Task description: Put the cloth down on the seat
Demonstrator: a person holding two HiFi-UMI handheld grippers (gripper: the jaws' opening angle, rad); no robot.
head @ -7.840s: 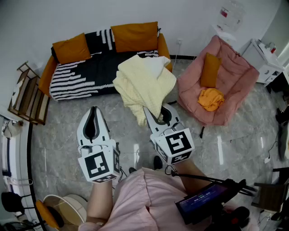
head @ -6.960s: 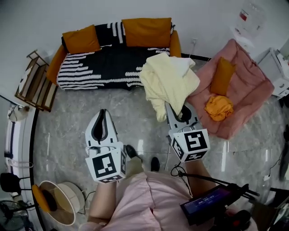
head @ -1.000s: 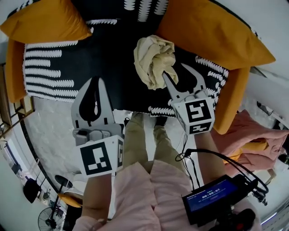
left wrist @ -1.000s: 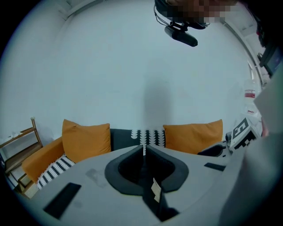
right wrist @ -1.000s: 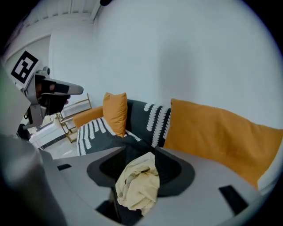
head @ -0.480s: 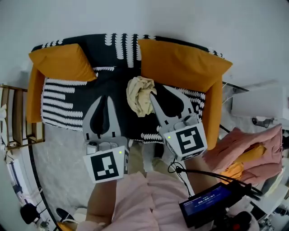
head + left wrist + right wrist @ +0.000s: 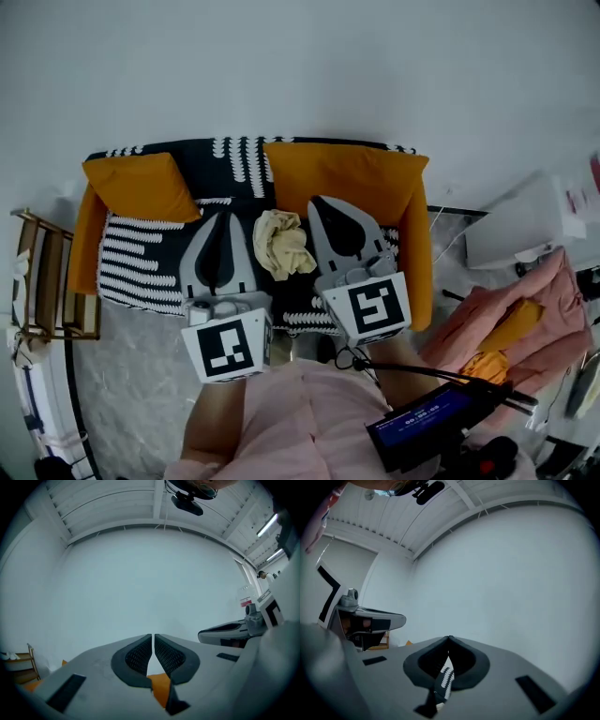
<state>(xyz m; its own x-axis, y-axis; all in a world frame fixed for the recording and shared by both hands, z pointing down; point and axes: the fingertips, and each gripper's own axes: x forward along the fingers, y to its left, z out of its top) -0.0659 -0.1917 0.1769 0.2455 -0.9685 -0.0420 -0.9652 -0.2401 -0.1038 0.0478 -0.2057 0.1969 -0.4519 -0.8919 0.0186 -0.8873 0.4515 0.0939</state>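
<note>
The pale yellow cloth (image 7: 281, 244) lies crumpled on the black-and-white striped seat (image 7: 141, 258) of the sofa, between my two grippers in the head view. My left gripper (image 7: 221, 216) is shut and empty, just left of the cloth. My right gripper (image 7: 317, 201) is also shut and empty, just right of it. Neither touches the cloth. In the left gripper view the jaws (image 7: 153, 635) meet against a white wall. The right gripper view likewise shows closed jaws (image 7: 449, 638), with a strip of striped cover below them.
Two orange cushions (image 7: 342, 178) (image 7: 141, 186) lean on the sofa back. A pink armchair (image 7: 548, 300) with an orange cloth (image 7: 483, 361) stands at the right, a wooden rack (image 7: 37, 281) at the left. A white unit (image 7: 525, 225) is beside the sofa.
The right gripper, which carried the cloth earlier and stood open at it one second ago, has shut and drawn back. Both grippers rose and the view pulled away from the sofa.
</note>
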